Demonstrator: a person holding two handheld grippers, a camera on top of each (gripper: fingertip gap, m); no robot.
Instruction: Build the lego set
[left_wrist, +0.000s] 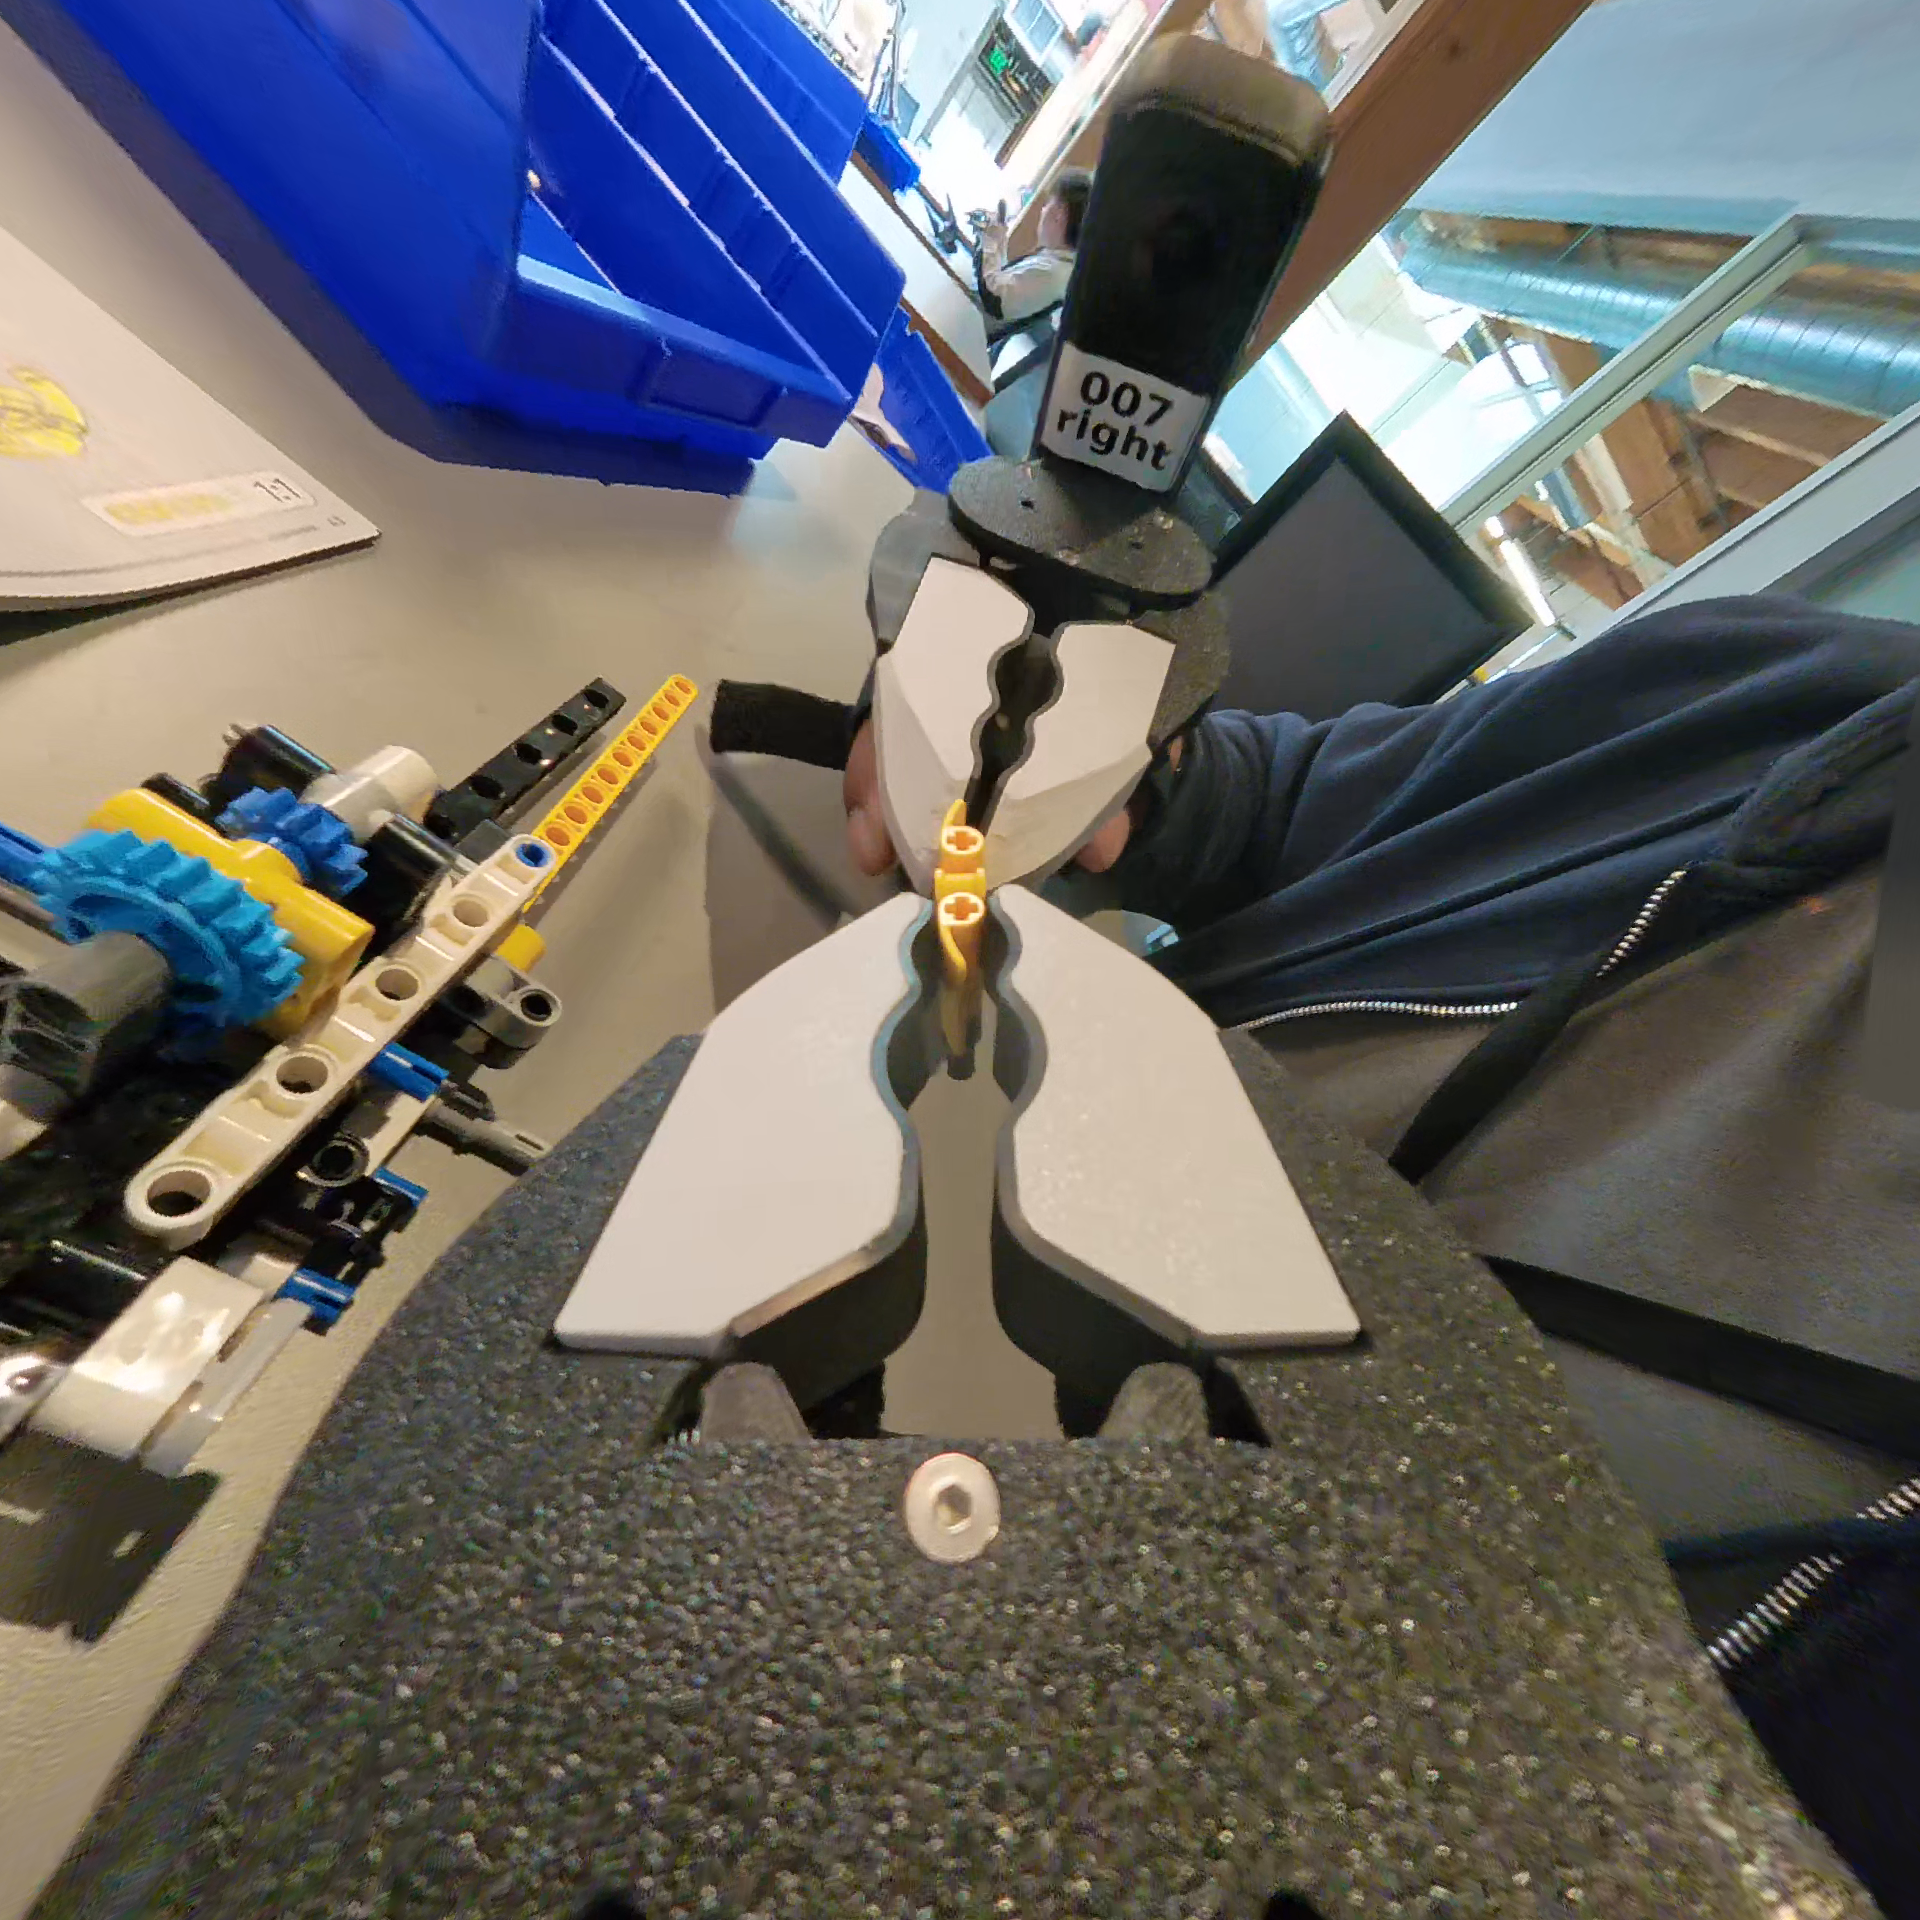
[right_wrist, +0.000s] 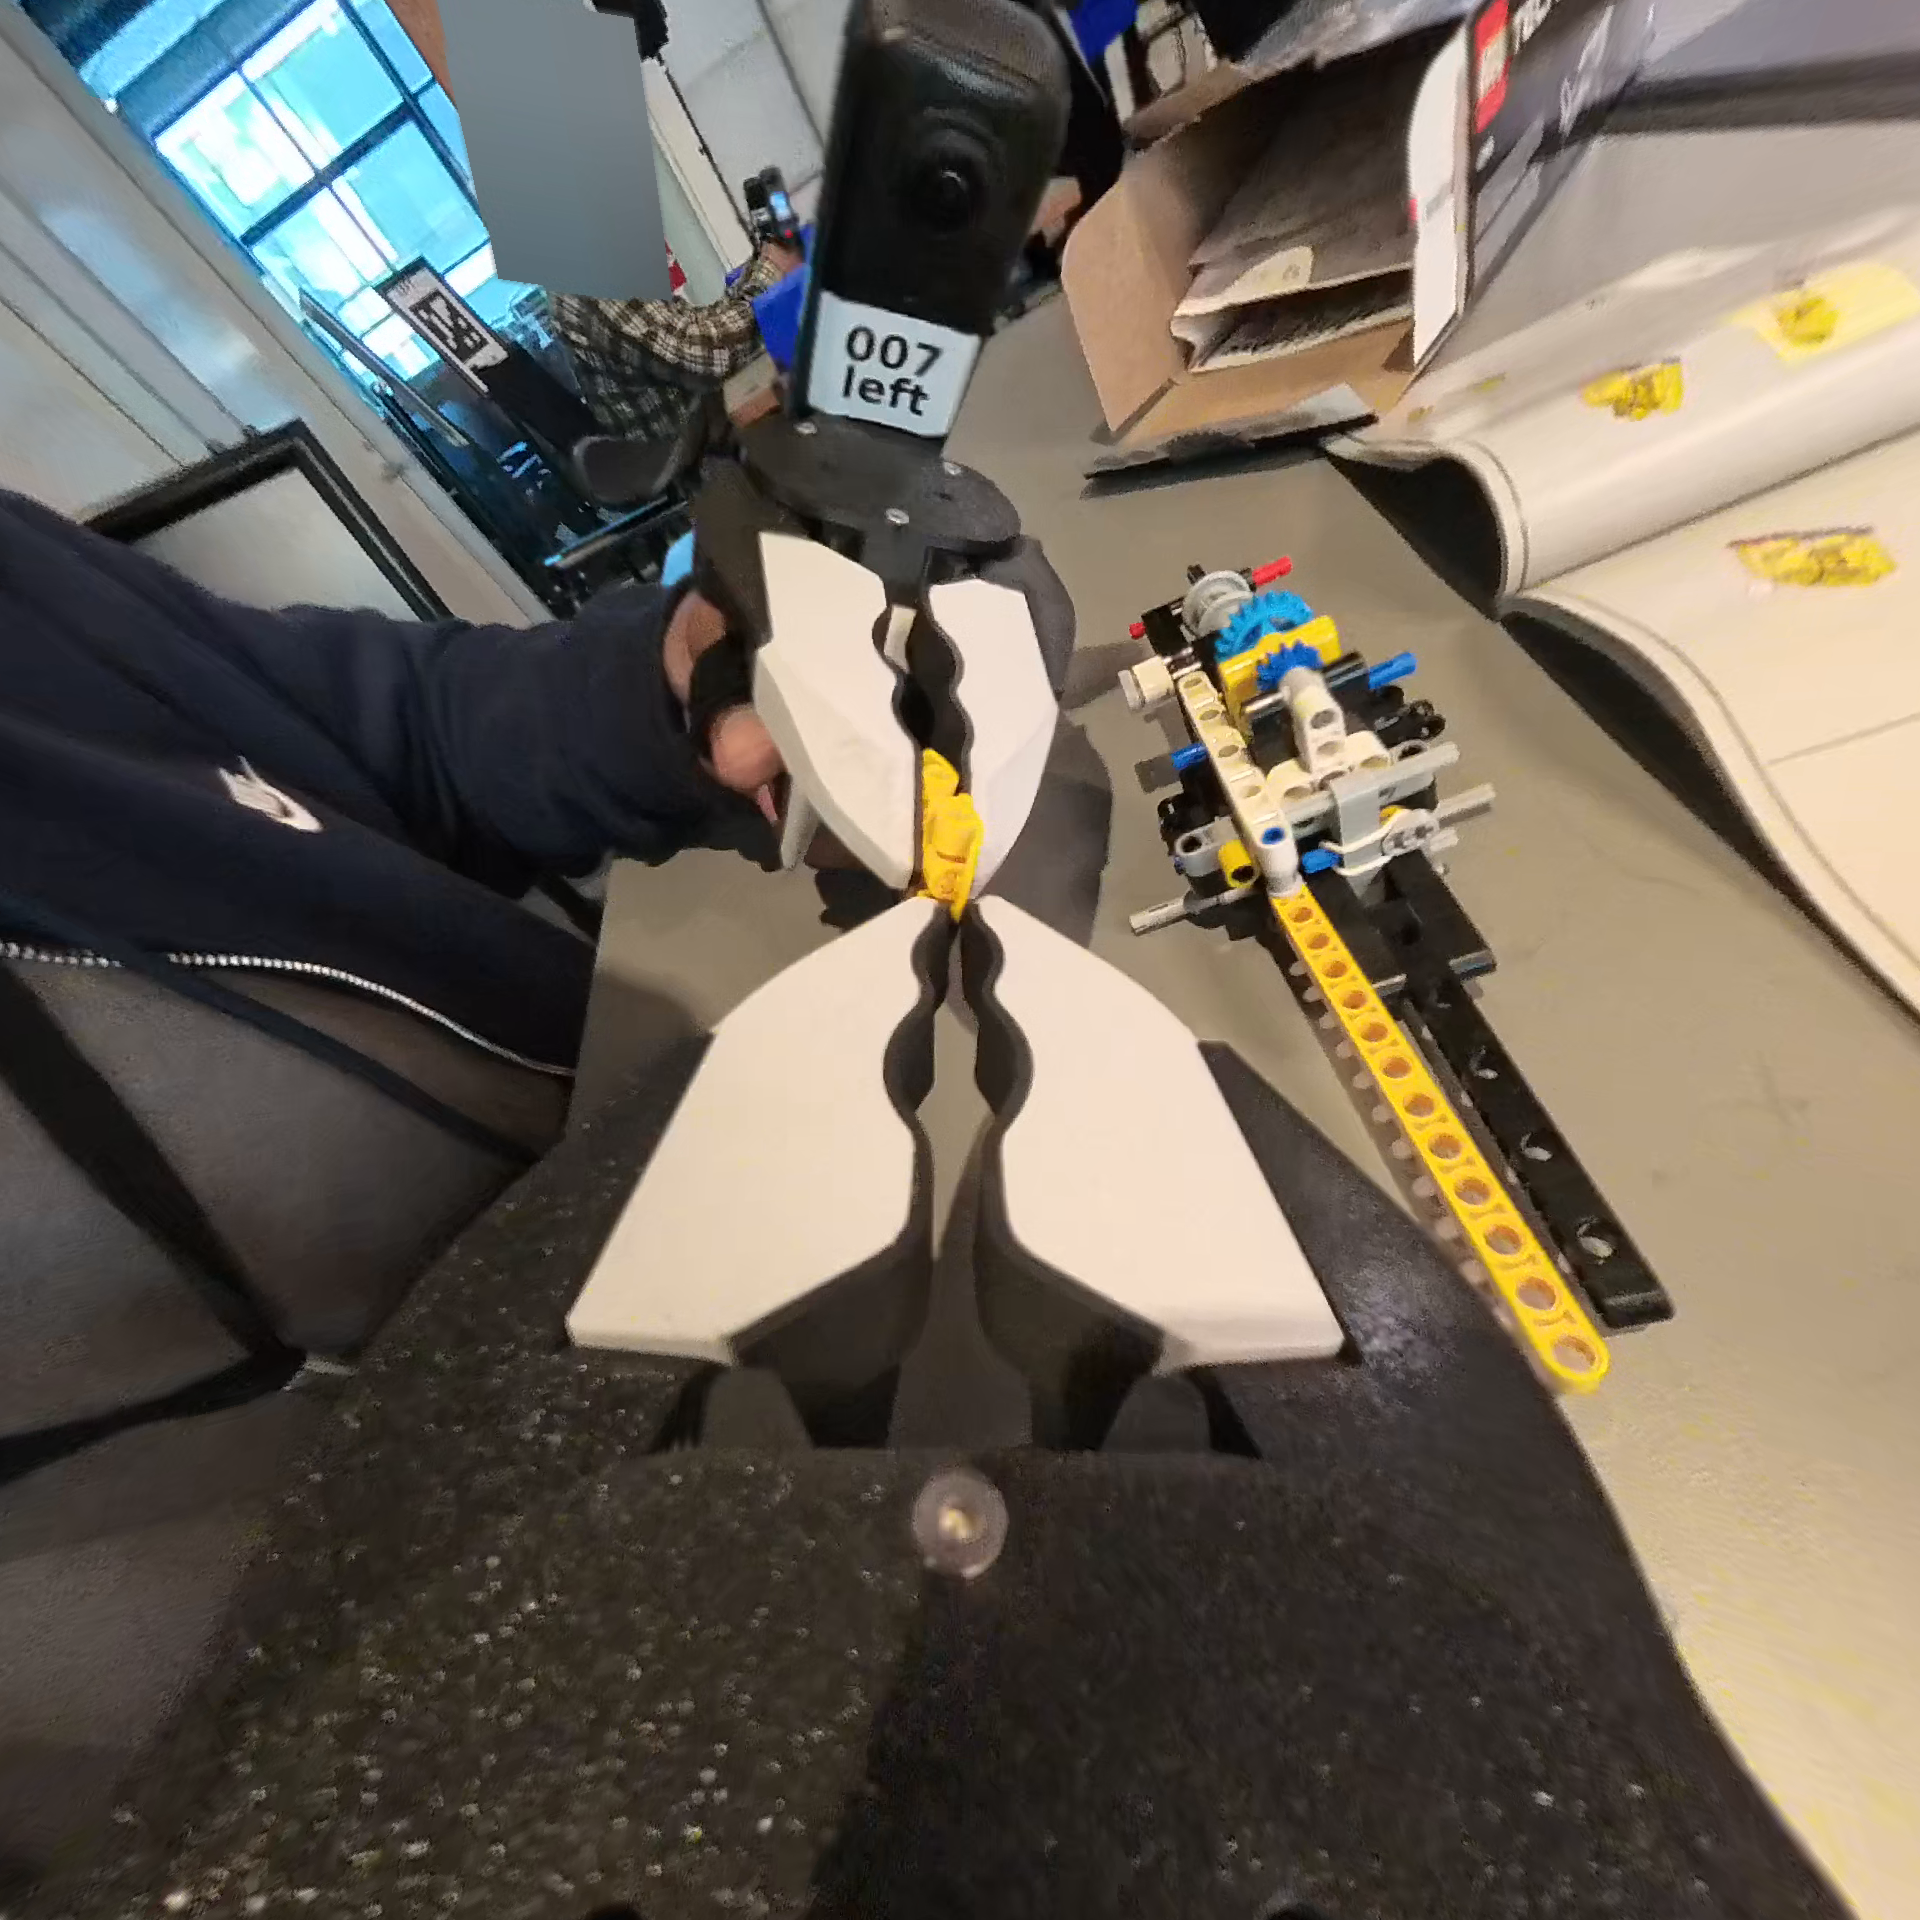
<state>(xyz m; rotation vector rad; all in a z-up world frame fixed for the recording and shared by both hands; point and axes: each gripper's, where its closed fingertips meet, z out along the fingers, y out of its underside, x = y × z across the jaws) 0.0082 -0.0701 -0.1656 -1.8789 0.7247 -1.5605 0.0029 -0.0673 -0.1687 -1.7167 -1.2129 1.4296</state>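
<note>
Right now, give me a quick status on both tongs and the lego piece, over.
Left tongs shut on small yellow piece. Right tongs pinching its other end, tip to tip. Lego build untouched on table, nothing blocking.

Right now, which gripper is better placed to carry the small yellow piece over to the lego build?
Left, probably. The left gripper holds most of the yellow piece; the right gripper pinches only its tip. The lego build lies beside the left gripper.

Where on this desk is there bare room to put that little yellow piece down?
Bare grey tabletop lies right of the long yellow holed beam, bordered above by the open instruction booklet. Another free strip sits between the blue plastic bins and the partly built lego model. It is crowded where both hand-held grippers meet on the small yellow lego piece.
</note>
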